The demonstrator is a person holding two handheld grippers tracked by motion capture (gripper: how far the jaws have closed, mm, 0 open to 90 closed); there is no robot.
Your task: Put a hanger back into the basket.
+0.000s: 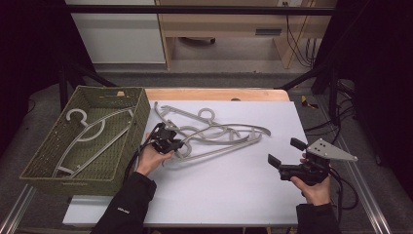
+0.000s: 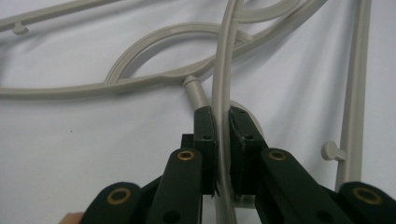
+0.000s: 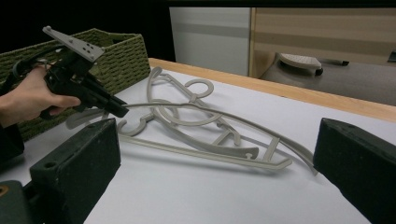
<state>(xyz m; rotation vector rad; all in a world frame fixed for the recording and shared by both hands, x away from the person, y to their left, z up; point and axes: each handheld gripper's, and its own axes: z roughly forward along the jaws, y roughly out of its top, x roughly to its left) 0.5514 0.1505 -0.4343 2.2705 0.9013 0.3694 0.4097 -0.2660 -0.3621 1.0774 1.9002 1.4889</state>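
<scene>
Left of centre in the high view, our left tongs [image 1: 176,145] are clamped on a thin bar of a grey hanger [image 1: 220,137] in the tangled pile on the white table [image 1: 234,190]. Which hanger that bar belongs to we cannot tell, as the overlapping arms hide one another, and the left tongs' view cuts off the bar's lower end. At lower right, our right tongs [image 1: 283,152] stand wide apart, holding nothing. At upper left another hanger [image 1: 90,134] lies in the green basket [image 1: 139,122].
</scene>
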